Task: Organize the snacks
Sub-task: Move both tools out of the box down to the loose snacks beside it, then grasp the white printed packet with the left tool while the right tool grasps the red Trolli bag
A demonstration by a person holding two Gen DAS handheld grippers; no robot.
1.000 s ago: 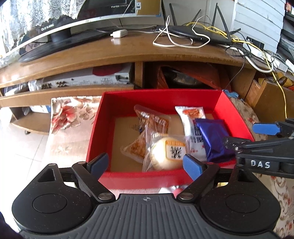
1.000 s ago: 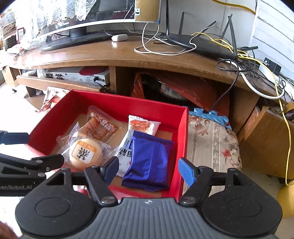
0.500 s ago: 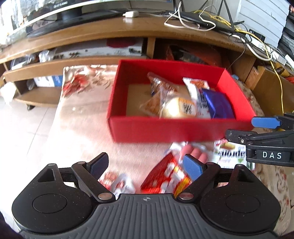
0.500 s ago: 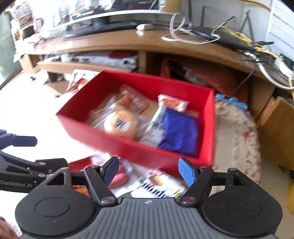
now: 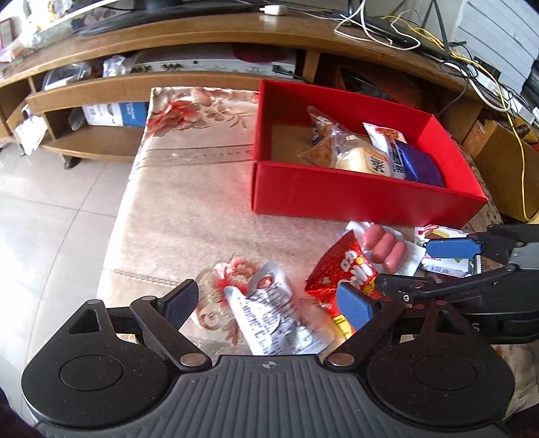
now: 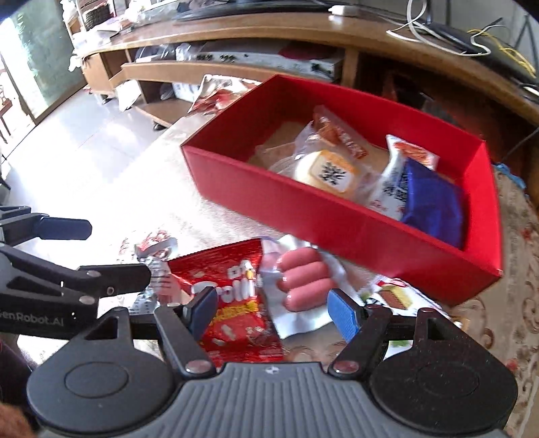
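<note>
A red box (image 5: pixel 353 195) (image 6: pixel 337 215) on the floral cloth holds several snacks: a round cake pack (image 6: pixel 323 171), a blue pack (image 6: pixel 431 202), orange packs. In front of it lie a red snack bag (image 6: pixel 232 303) (image 5: pixel 343 269), a sausage pack (image 6: pixel 299 283) (image 5: pixel 384 246), a silver pouch (image 5: pixel 269 316) and a green-and-white pack (image 6: pixel 394 296). My left gripper (image 5: pixel 266 303) is open over the silver pouch. My right gripper (image 6: pixel 273 306) is open over the red bag and the sausages.
A wooden TV stand (image 5: pixel 202 33) with shelves, a set-top box and tangled cables (image 5: pixel 404 30) runs behind the box. Tiled floor (image 5: pixel 50 219) lies to the left of the cloth-covered table. A wooden crate (image 5: pixel 505 168) stands at the right.
Both grippers have pulled back from over the red box toward me. The loose snacks in front of the box have come into view beneath them.
</note>
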